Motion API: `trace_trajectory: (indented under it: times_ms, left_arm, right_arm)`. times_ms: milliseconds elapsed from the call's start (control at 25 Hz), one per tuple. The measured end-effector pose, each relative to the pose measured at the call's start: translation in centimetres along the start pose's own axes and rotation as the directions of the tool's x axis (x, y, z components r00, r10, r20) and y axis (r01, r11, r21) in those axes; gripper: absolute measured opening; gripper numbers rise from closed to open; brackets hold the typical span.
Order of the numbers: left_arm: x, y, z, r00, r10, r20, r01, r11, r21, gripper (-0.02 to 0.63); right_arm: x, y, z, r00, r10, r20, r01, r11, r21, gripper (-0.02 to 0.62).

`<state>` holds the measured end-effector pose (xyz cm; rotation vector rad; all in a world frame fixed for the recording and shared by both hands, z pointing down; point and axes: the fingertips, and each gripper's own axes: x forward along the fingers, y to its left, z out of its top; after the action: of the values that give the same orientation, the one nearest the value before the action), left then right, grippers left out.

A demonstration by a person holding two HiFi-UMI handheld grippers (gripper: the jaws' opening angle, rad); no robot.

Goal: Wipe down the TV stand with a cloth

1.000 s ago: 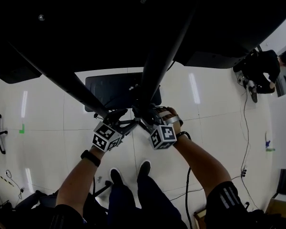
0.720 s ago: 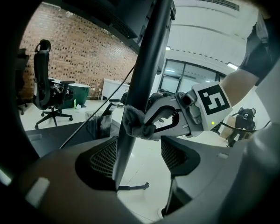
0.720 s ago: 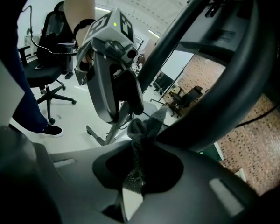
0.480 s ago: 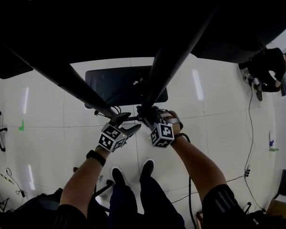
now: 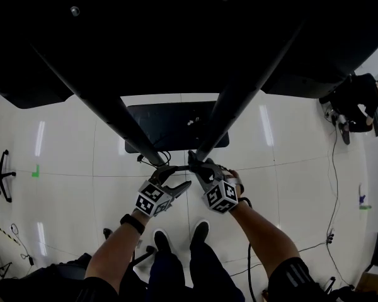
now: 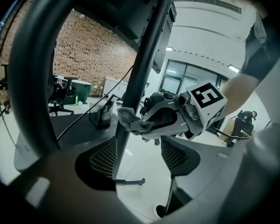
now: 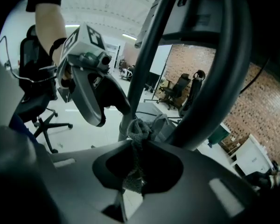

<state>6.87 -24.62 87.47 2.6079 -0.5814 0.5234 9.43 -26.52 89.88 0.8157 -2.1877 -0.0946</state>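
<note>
Cloth (image 7: 141,127) is sitting clamped in the right tool (image 7: 136,169), pressing against the TV stand's pole (image 7: 148,50); left tool (image 6: 141,157) is hovering beside it, jaws apart.

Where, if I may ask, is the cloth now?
Right gripper view, centre: the cloth is pinched in the right gripper, against the stand's slanted pole, beside the left gripper.

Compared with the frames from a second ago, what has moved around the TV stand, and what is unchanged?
Both grippers sit lower in the head view, nearer the person, at the foot of the stand's two poles; the head camera also shifted. Nothing was picked up or let go. The right gripper stays shut on the grey cloth, held against the right pole. The left gripper stays beside it, jaws apart and empty.
</note>
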Motion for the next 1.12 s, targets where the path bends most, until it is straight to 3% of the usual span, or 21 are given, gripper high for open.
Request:
trace_trajectory:
  times_ms: [160,360,680,920,1120]
  left_arm:
    - [-4.4,-3.1,2.6,0.999,-0.02,0.029,0.018,0.999,0.039,0.314]
    - [-10.6,-7.6,7.1,0.99,-0.039,0.134,0.022,0.992,0.124,0.314]
    - [-21.1,-12.2,13.3,0.967,-0.051,0.249,0.0,0.98,0.199,0.314]
    - [-27.8,-15.9,14.3,0.961,-0.084,0.264,0.039,0.985,0.169,0.314]
    - [-32.3,-19.0,14.7,0.952,-0.05,0.302,0.006,0.989,0.144,0.314]
  right_arm:
    - [-4.1,1.2,4.8,0.995,-0.005,0.1,-0.008,0.992,0.126,0.04]
    - [-9.9,2.3,11.5,0.974,-0.018,0.226,-0.057,0.946,0.319,0.04]
    - [-20.1,2.5,21.0,0.937,-0.129,0.325,-0.005,0.924,0.381,0.038]
    - [-27.0,4.4,25.3,0.895,-0.241,0.376,0.035,0.877,0.479,0.037]
    - [-32.0,7.0,27.5,0.872,-0.244,0.426,-0.002,0.866,0.5,0.037]
